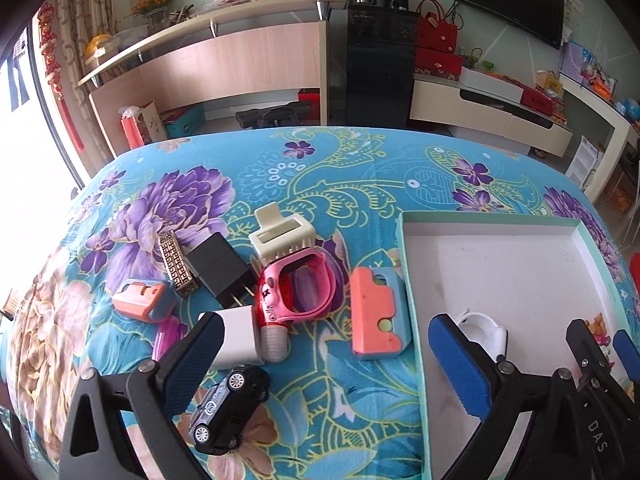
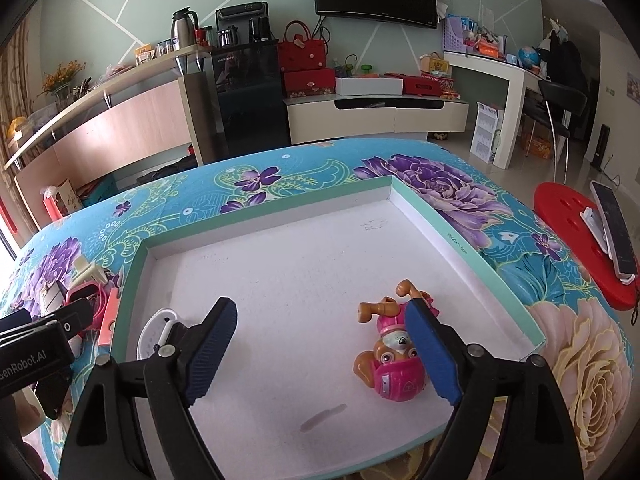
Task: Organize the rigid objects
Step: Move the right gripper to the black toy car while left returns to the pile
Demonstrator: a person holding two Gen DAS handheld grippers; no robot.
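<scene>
Left gripper (image 1: 324,364) gapes above toy car (image 1: 230,408).

Object count on the table

One tray (image 2: 440,236) holding two things: puppy figure (image 2: 390,364), white hook (image 1: 482,330). Left: two coral-blue blocks (image 1: 378,314) (image 1: 144,300), one toy car (image 1: 228,408).

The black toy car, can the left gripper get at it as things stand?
Probably yes. The left gripper is open and the black toy car lies uncovered on the cloth between its fingers, nearer the left one; the white charger block sits just beyond.
</scene>
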